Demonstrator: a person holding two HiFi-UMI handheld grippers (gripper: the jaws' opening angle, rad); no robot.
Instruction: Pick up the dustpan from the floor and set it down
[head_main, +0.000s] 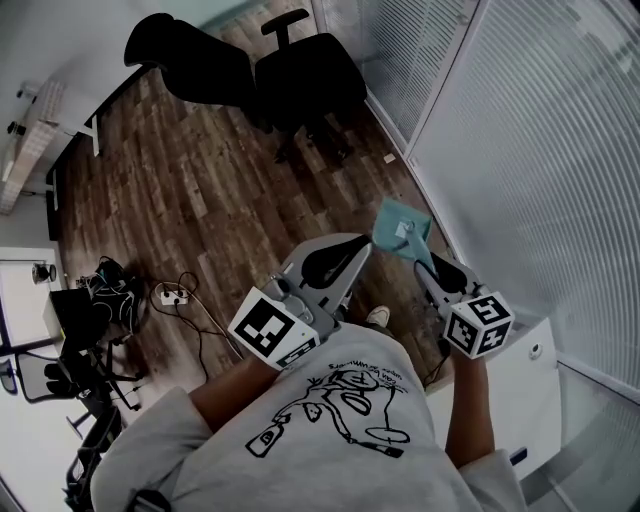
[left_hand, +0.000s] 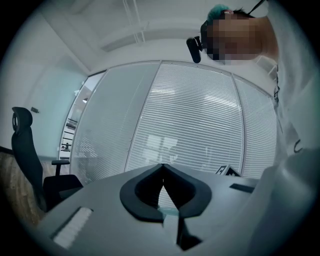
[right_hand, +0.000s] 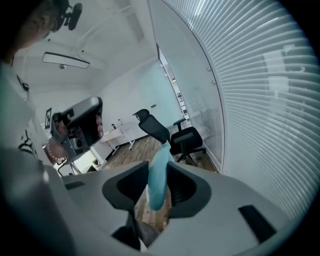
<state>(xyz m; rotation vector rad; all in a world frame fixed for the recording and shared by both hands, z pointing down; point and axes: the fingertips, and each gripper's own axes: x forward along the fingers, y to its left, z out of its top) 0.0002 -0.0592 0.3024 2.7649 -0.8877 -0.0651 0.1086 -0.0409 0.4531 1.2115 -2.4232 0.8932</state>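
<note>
Below the head camera, over a brown plank floor (head_main: 190, 190), I see both grippers held out in front of a grey printed shirt (head_main: 340, 420). On that side of the view the left gripper (head_main: 355, 245) points ahead with nothing in it, while the right gripper (head_main: 428, 265) grips the handle of a teal dustpan (head_main: 402, 228), whose pan sits up past the jaw tips, near the wall of white blinds (head_main: 520, 150) and clear of the floor. Two black office chairs (head_main: 300, 75) stand farther off, and a power strip (head_main: 172, 295) with cables lies on the boards to the left. From the left gripper view, I read the left gripper (left_hand: 162, 166) as pressed together, its tips meeting with nothing between them, and the blinds (left_hand: 200, 125) fill the background. From the right gripper view, the right gripper (right_hand: 158, 165) pinches the dustpan (right_hand: 156, 186) by its handle, which runs upright between the pads, with an office chair (right_hand: 172, 135) and the floor behind it.
</note>
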